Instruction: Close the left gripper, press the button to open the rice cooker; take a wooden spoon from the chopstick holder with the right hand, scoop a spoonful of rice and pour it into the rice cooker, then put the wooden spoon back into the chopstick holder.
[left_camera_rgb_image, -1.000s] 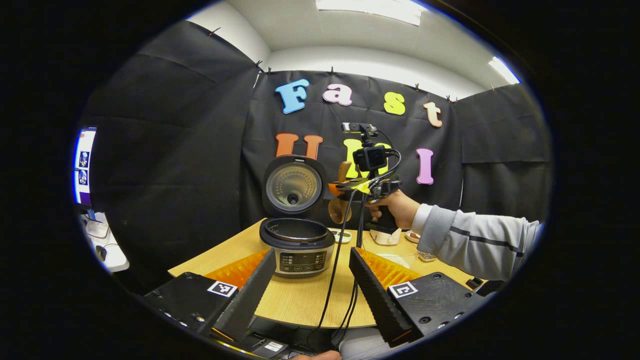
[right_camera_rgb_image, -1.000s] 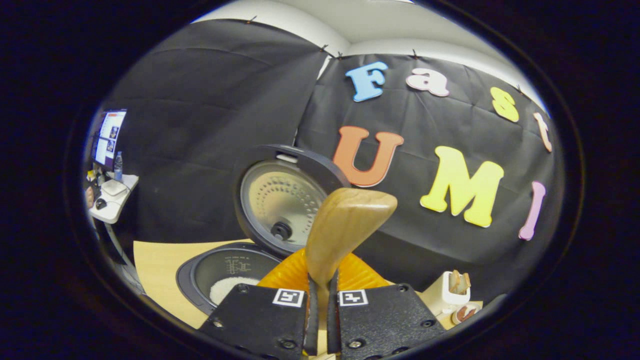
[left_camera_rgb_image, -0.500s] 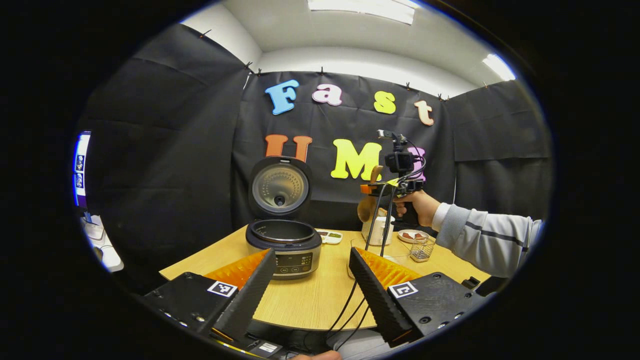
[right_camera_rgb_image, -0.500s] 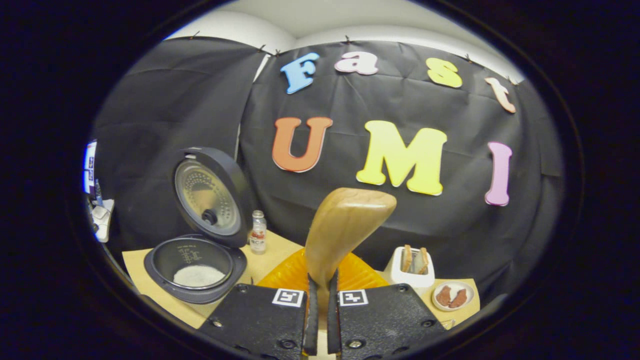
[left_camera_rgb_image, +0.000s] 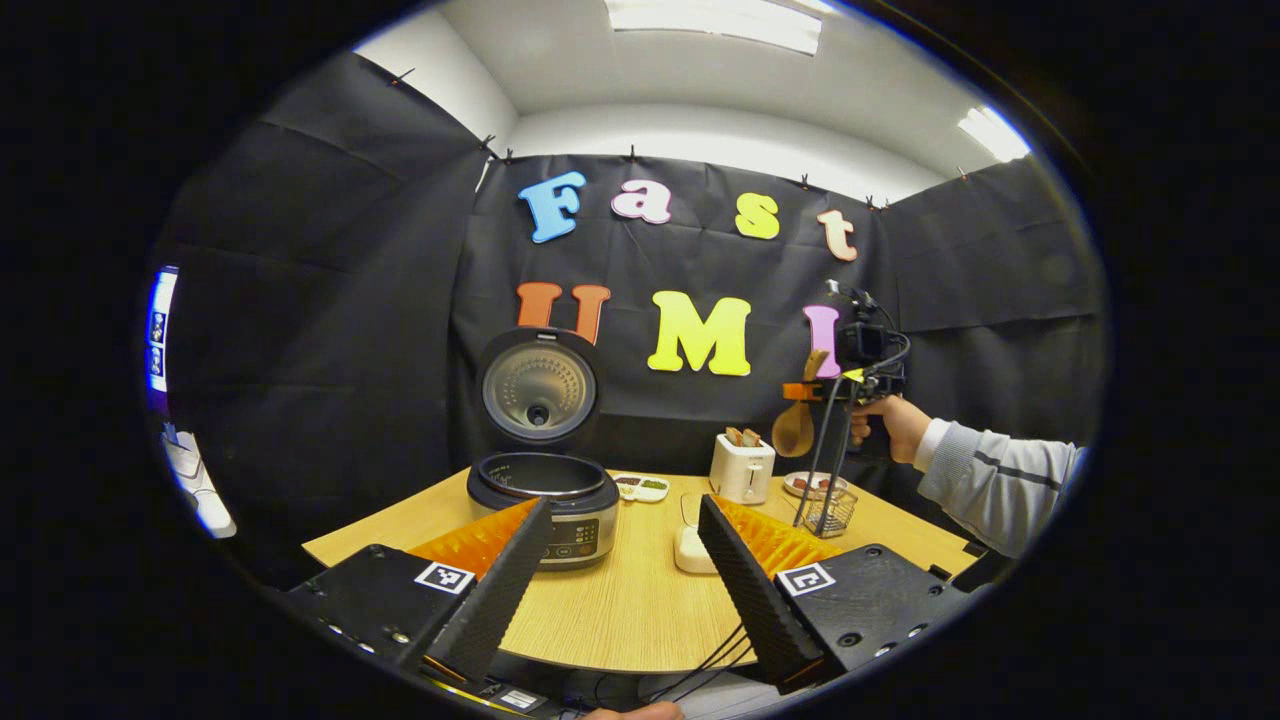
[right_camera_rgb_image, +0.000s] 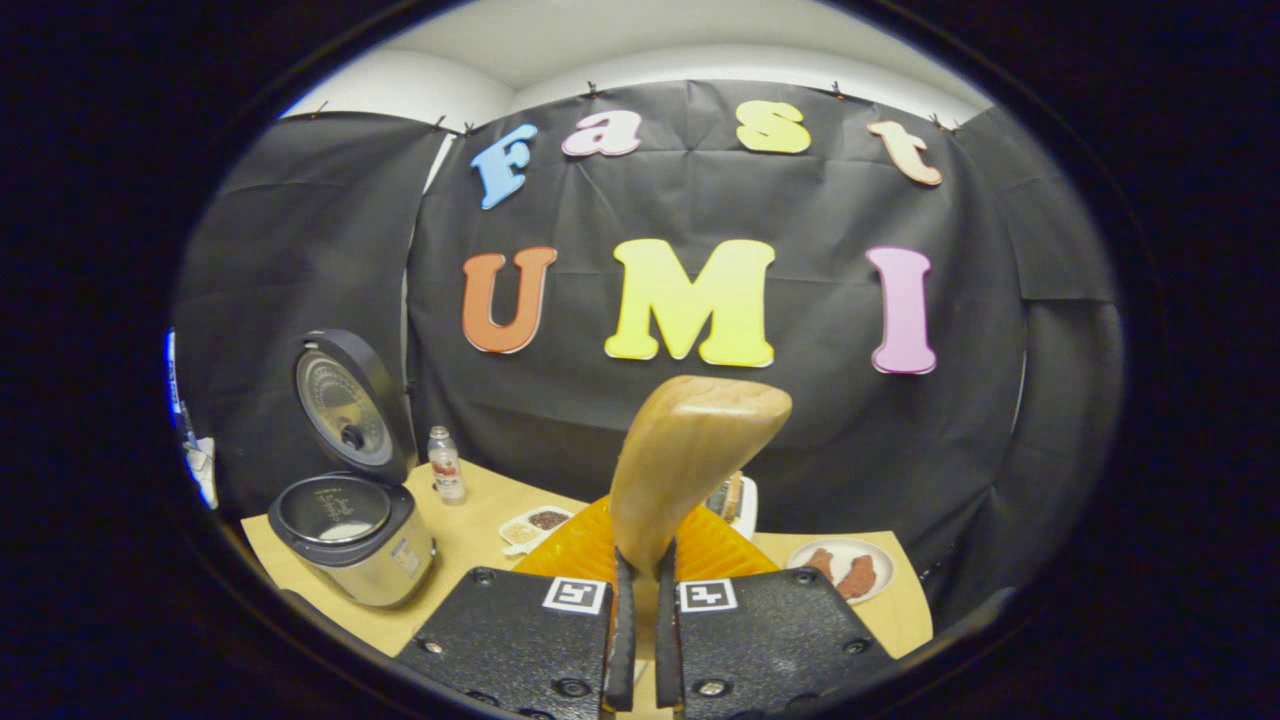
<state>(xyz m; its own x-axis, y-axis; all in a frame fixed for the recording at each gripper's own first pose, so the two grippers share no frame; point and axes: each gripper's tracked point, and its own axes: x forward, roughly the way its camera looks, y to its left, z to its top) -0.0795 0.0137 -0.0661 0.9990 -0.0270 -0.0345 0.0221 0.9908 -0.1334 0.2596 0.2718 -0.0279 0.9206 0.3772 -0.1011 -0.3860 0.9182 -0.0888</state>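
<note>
The right tongs (right_camera_rgb_image: 640, 640) are clamped on the handle of the wooden spoon (right_camera_rgb_image: 690, 450). In the left gripper view the right tongs (left_camera_rgb_image: 800, 392) hold the spoon up above the wire chopstick holder (left_camera_rgb_image: 833, 507) at the right of the counter (left_camera_rgb_image: 620, 610). The step in hand looks like returning the spoon. It is best lowered straight down, with the spoon lined up over the holder's mouth, and released only once it rests inside; the light mesh holder may tip if nudged sideways.

The left tongs (left_camera_rgb_image: 620, 570) stand open and empty near the front edge. The rice cooker (left_camera_rgb_image: 545, 490) sits at the left with its lid up, rice pale in the pot (right_camera_rgb_image: 345, 530).

In the right gripper view the spoon's bowl is hidden, so whether any grains cling to it cannot be told.
</note>
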